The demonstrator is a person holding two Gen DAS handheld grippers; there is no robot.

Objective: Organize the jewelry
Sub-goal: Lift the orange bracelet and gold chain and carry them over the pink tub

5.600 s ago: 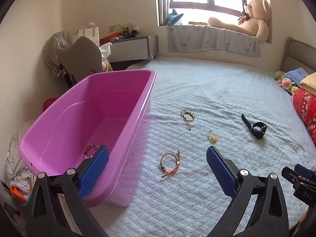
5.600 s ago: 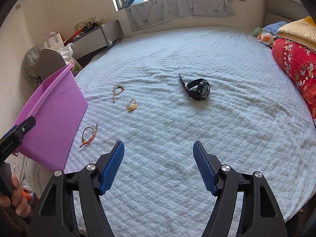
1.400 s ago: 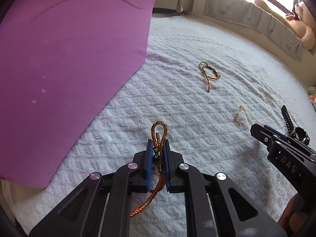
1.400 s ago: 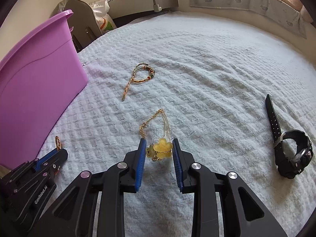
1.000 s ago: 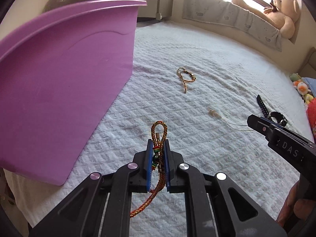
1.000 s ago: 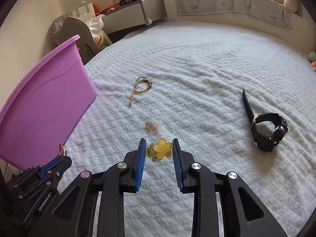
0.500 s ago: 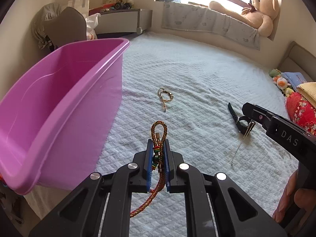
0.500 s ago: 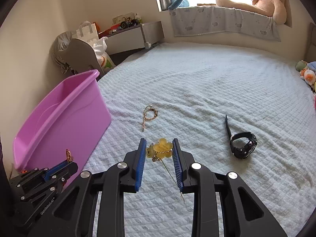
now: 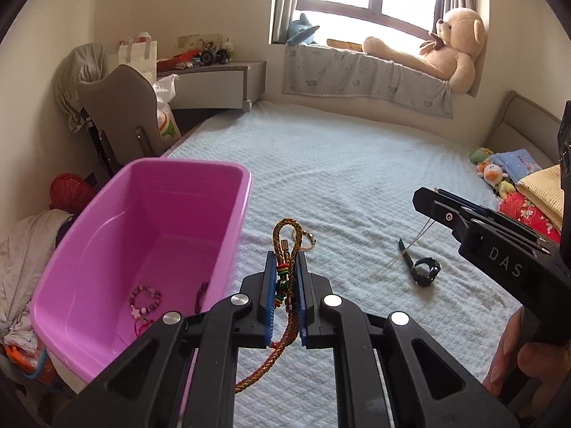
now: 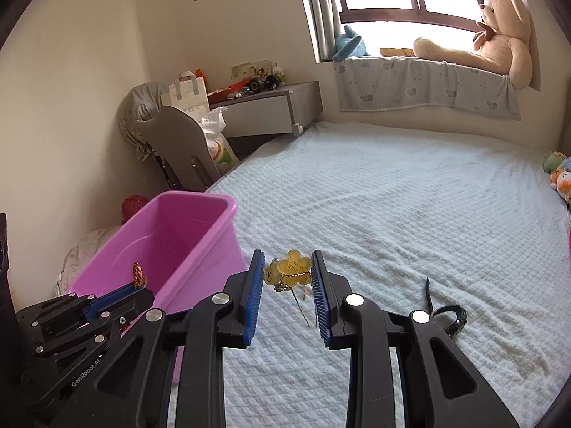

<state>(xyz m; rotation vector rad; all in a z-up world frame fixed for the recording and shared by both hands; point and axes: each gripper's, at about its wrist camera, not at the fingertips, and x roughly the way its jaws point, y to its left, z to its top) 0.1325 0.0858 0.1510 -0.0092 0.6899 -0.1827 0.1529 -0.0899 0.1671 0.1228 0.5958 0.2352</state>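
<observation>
Between the blue pads of the left gripper (image 9: 284, 267) a braided cord bracelet (image 9: 283, 242) is pinched: orange-gold weave, small red, yellow and green beads at the clamp, its loop standing above the fingertips and its tail hanging below them. The right gripper (image 10: 287, 274) is closed on a gold necklace (image 10: 293, 270) by its yellow flower-shaped pendant, a thin chain dangling beneath. Both grippers are raised above the white quilted bedspread (image 10: 410, 207). Just left of the left gripper sits the pink plastic tub (image 9: 142, 235), open-topped, with a beaded bracelet (image 9: 144, 299) and another dark piece lying on its floor. On the bedspread beyond the fingertips lies a second gold-toned bracelet (image 9: 303, 239), partly hidden by the held cord's loop. A black wristwatch (image 9: 424, 267) lies to the right, under the right gripper's fingers as seen from the left wrist. Farther off, a large teddy bear (image 9: 442, 50) rests on the window ledge, a grey chair (image 9: 121, 114) stands beside the bed, and small plush toys (image 9: 492, 174) lie by the pillows.
</observation>
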